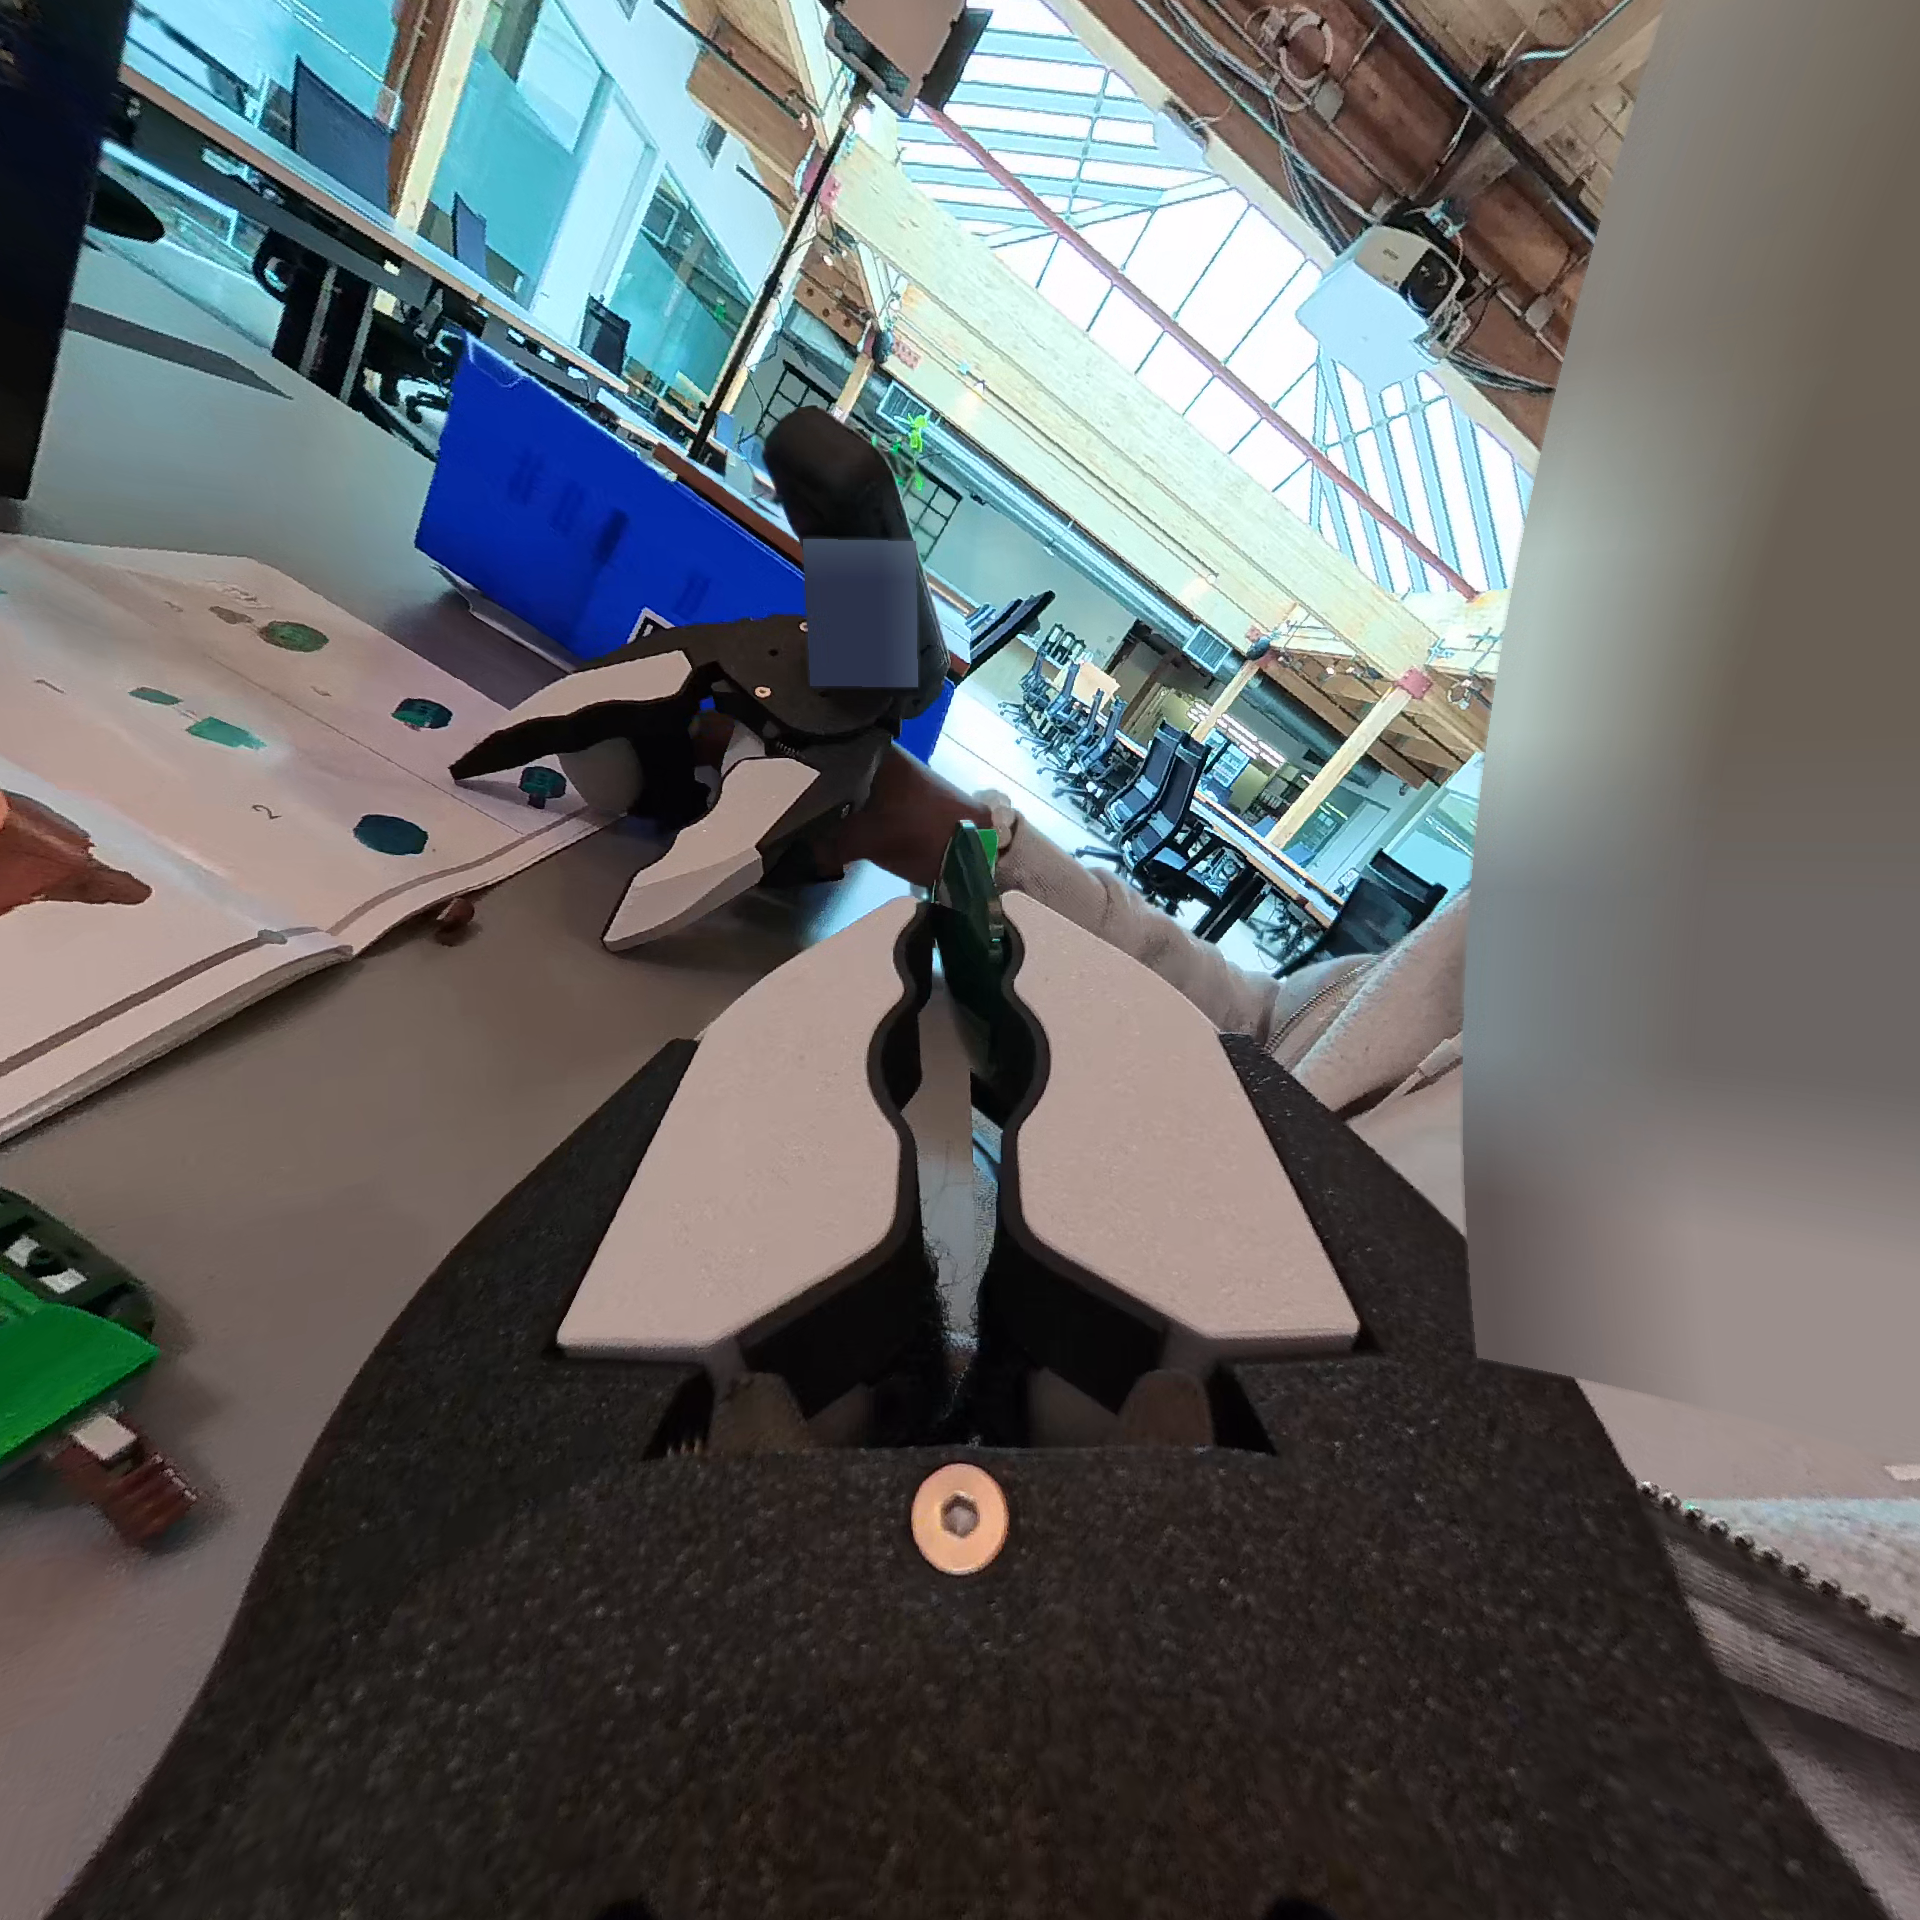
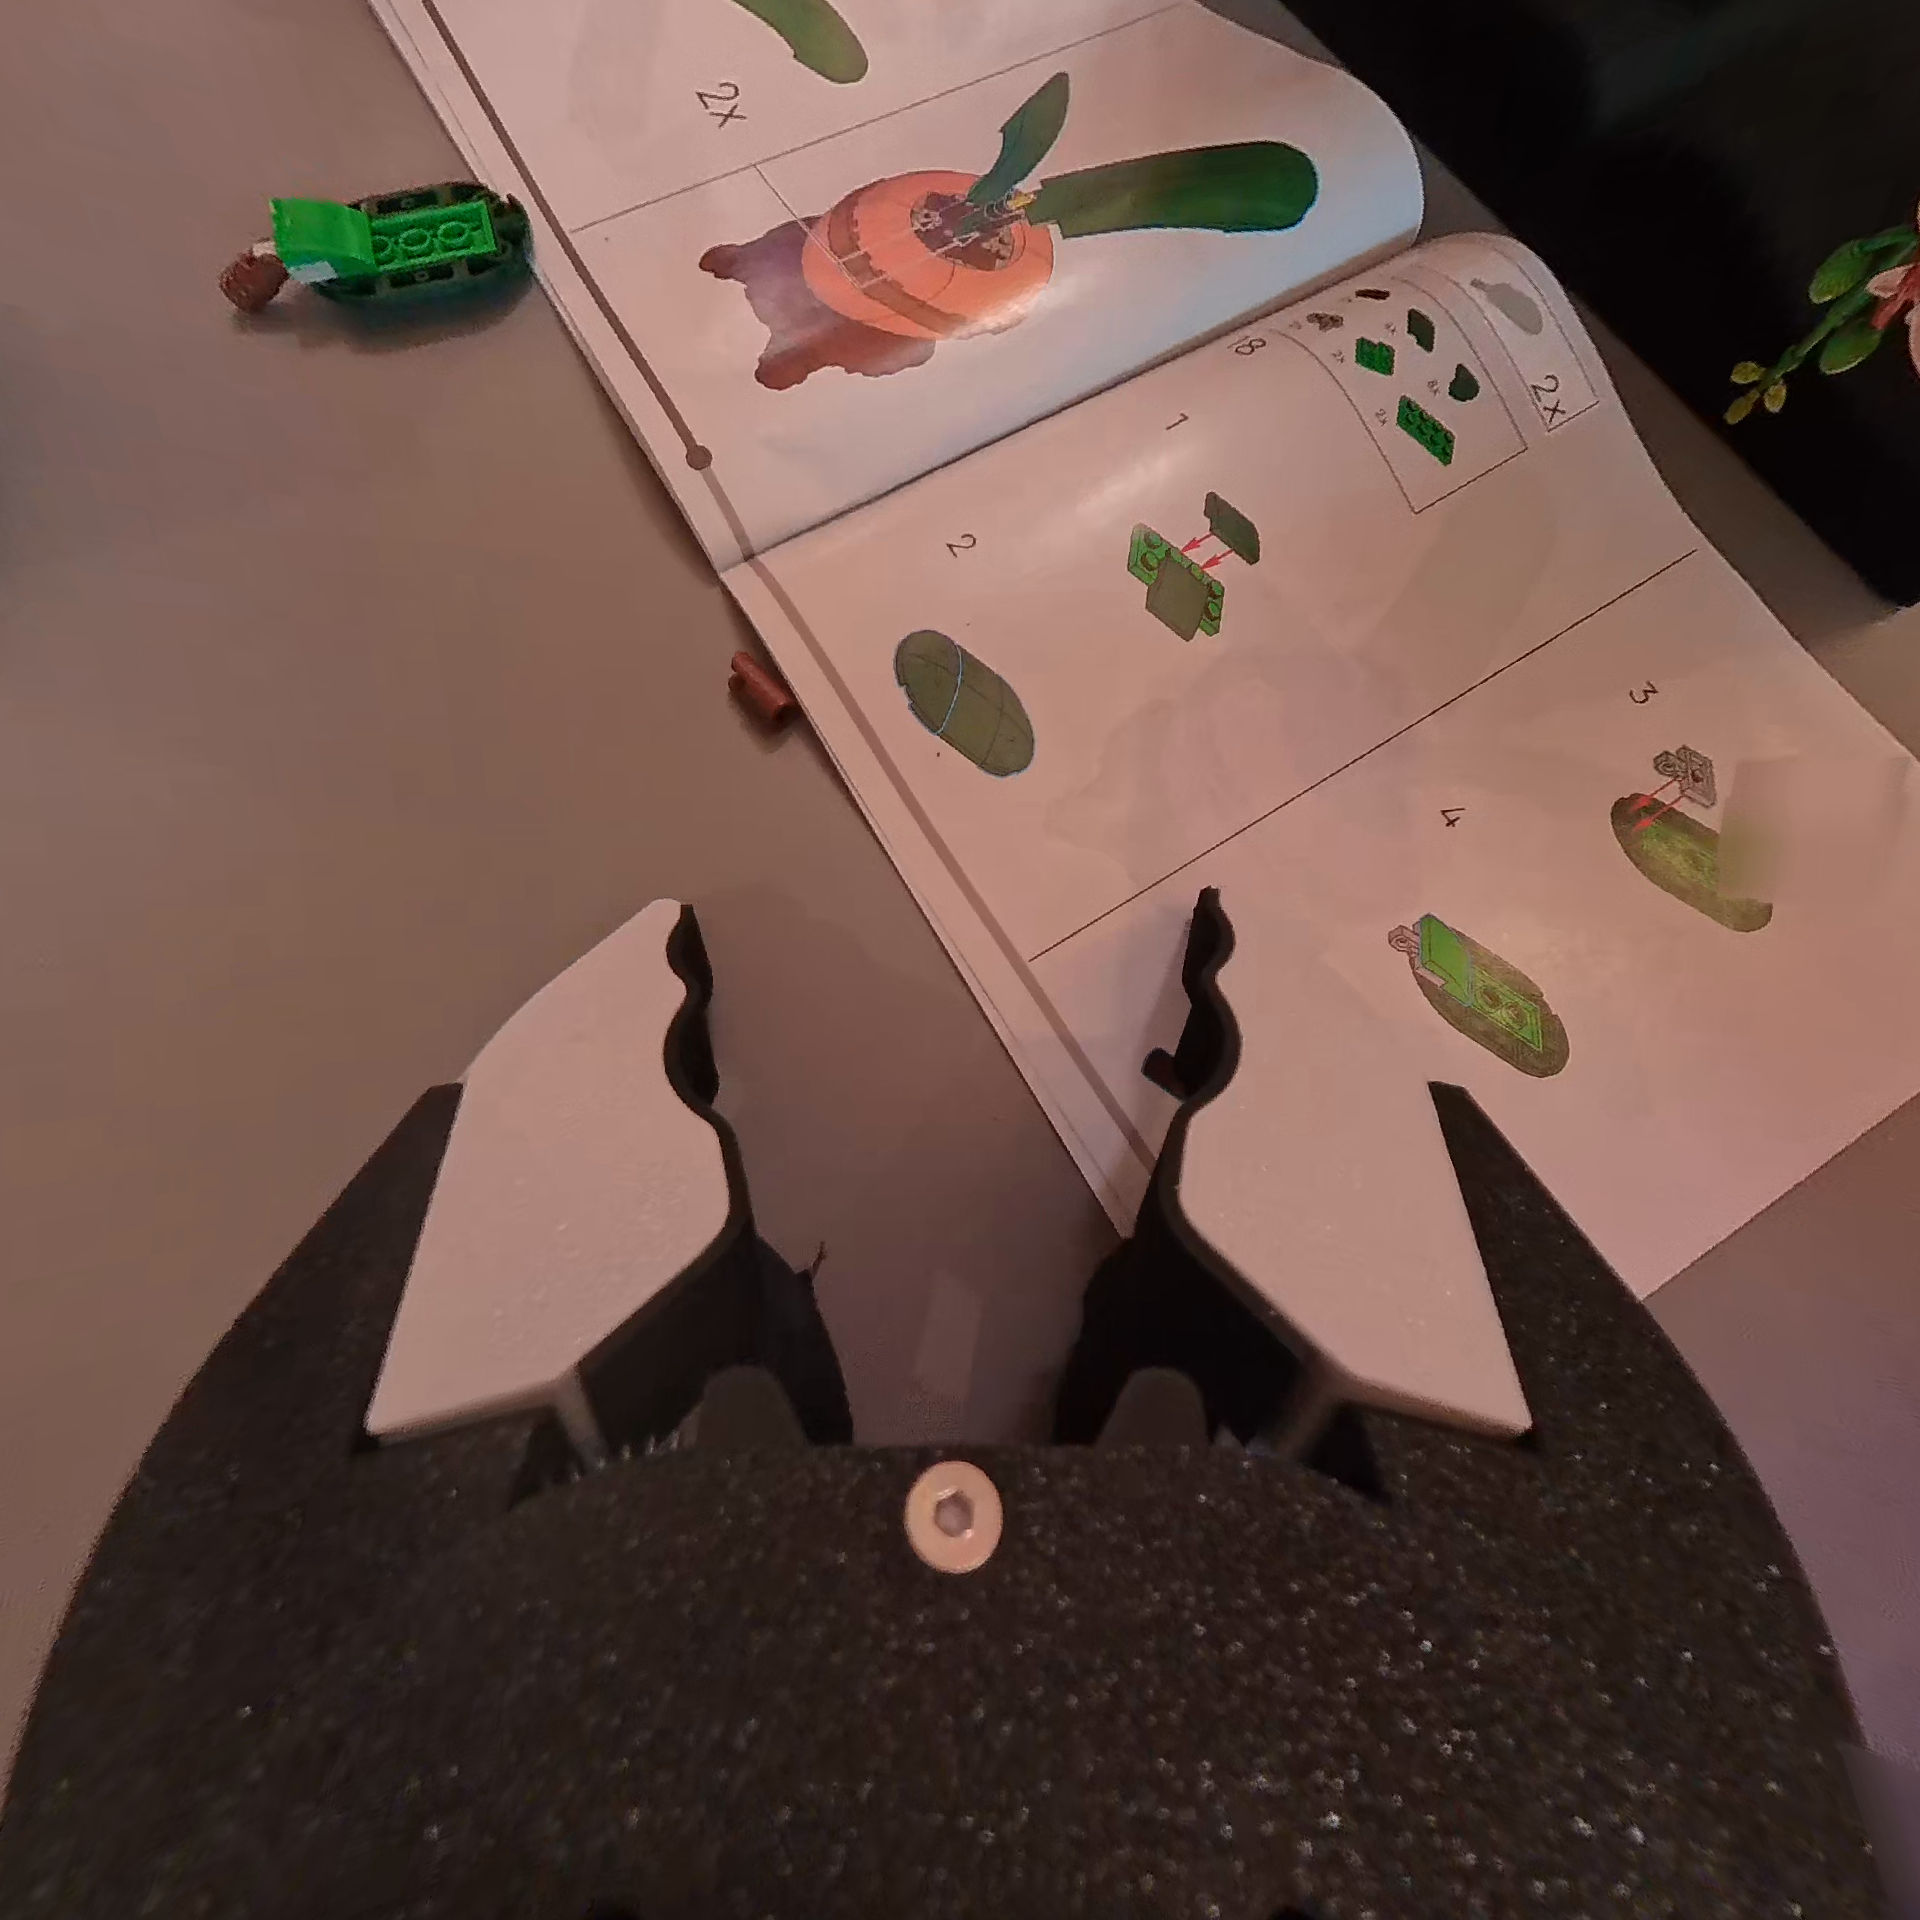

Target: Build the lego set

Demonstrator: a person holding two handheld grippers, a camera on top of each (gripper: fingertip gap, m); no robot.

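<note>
Left gripper (image 1: 961, 914) pinching a dark green piece (image 1: 971, 925) (probably a leaf plate); right gripper (image 2: 945, 914) jaws spread over instruction booklet (image 2: 1299, 665).

Dark green lego piece (image 1: 971, 925) between pale grey fingers (image 1: 790, 1122) with black inner pads. Beyond the other, spread grey fingers (image 2: 582, 1143): white booklet (image 2: 1299, 727) printed in green and orange, small brown piece (image 2: 758, 698), bright-green-on-dark-green assembly (image 2: 416, 244), all on grey table (image 2: 312, 727).
</note>
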